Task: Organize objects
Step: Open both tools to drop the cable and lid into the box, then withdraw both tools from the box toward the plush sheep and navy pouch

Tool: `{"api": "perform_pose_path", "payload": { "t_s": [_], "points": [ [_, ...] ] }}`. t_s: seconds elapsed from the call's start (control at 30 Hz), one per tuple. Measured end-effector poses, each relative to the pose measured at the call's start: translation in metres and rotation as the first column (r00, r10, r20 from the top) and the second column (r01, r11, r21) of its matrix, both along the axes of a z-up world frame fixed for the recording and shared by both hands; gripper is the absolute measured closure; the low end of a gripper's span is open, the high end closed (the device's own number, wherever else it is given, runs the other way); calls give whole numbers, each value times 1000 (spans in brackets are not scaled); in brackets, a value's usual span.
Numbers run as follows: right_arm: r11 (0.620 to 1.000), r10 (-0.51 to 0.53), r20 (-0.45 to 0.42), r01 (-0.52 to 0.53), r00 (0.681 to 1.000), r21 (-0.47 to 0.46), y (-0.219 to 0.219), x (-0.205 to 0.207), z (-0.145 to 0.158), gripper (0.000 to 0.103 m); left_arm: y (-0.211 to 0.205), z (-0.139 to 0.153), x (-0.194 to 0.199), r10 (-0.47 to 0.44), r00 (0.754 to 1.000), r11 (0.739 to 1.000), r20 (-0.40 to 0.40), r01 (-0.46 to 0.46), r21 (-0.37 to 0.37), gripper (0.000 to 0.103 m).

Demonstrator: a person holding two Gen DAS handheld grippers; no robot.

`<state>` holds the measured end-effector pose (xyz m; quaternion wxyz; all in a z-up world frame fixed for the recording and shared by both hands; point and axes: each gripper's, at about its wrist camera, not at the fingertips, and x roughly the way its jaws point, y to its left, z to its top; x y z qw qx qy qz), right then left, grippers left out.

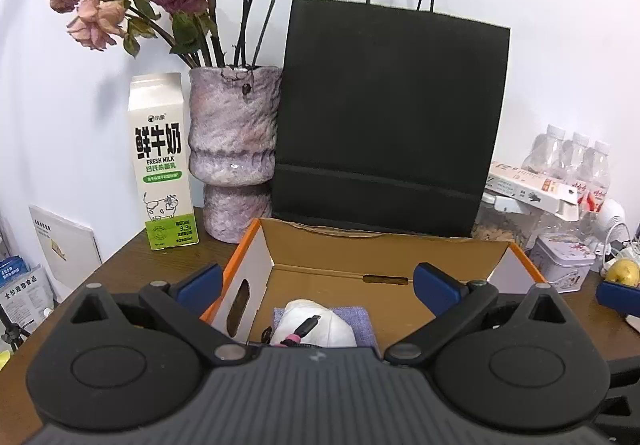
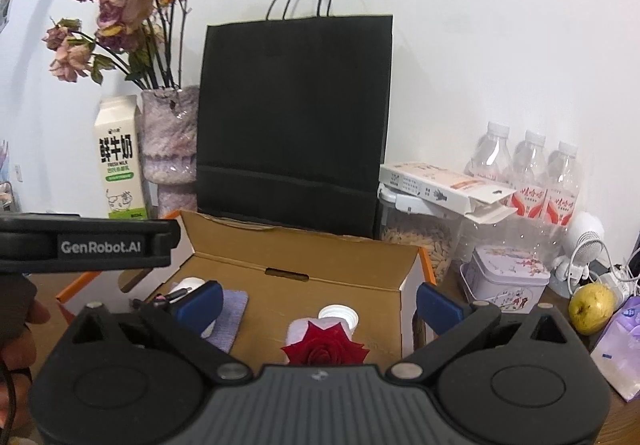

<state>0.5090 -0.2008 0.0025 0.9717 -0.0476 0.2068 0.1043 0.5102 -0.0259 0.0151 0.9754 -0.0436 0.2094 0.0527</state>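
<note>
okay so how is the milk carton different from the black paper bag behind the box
The milk carton is white and green with printed text and a cow drawing; the black paper bag is plain black. The carton is narrower and shorter, while the bag is wide and taller than it. The carton has a gabled top, but the bag has thin cord handles. The carton stands left of the vase, the bag right of it. Both stand upright by the wall.

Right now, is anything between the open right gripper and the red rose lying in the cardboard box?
Nothing visible. The right gripper hangs open above the orange-edged cardboard box, and the red rose lies just below, beside a white-capped bottle. The box's top is open.
</note>
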Motion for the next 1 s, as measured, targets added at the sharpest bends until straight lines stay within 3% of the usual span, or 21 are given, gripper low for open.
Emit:
{"api": "perform_pose_path", "payload": {
  "t_s": [1.0],
  "points": [
    [999,37,46,-37,998,0,-7,-124,21,0,11,25,-132,-11,999,1000,51,12,-23,0]
  ]
}}
